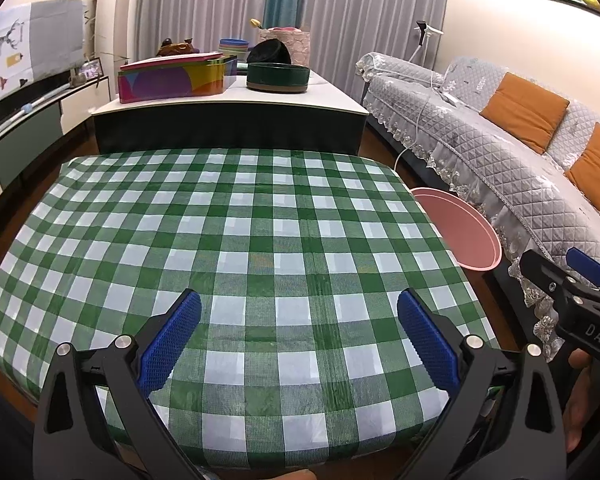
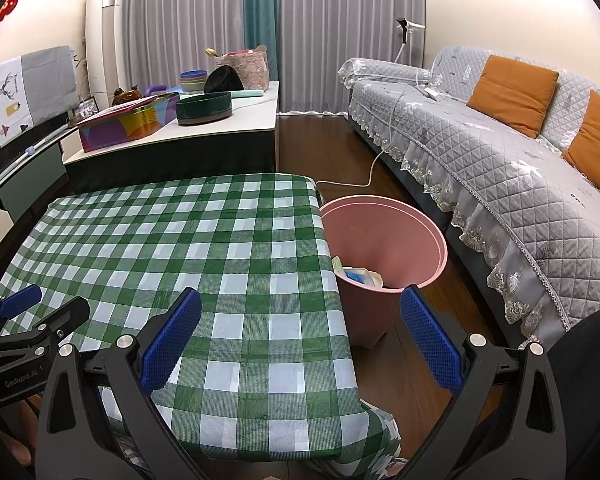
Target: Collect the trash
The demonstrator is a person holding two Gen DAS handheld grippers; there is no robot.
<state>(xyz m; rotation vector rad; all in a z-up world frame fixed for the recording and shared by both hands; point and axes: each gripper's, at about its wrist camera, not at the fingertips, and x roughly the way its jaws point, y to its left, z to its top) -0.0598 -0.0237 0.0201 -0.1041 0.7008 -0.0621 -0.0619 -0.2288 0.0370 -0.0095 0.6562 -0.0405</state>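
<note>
**Tech 1:** Green-and-white check cloth (image 1: 260, 240) covers the near table, and no loose item shows on it in either view. Status of the trash?

**Tech 2:** Trash (image 2: 358, 274) lies inside the pink bin (image 2: 400, 224), which stands on the floor just beside the table's right edge. White and blue scraps show at the bottom; what they are cannot be told. Judgement: collection looks complete or nearly so, since nothing remains on the cloth. Any item on the floor behind the table would be hidden.

**Tech 1:** Gripper states?

**Tech 2:** Left gripper (image 1: 300, 344): jaws spread wide, nothing between the blue pads, poised over the near part of the cloth. Right gripper (image 2: 300, 344): jaws likewise wide apart and empty, over the table's near right corner, with the bin visible between them farther off.

**Tech 1:** Readable markings?

**Tech 2:** The right gripper's body, seen at the right edge of the left view, bears "DAS". The left gripper's body, at the left edge of the right view, bears small lettering that appears to read "GenRobot.AI"; the last characters are uncertain. The coloured tin (image 1: 172, 78) on the far table (image 1: 340, 98) carries no legible text.
</note>
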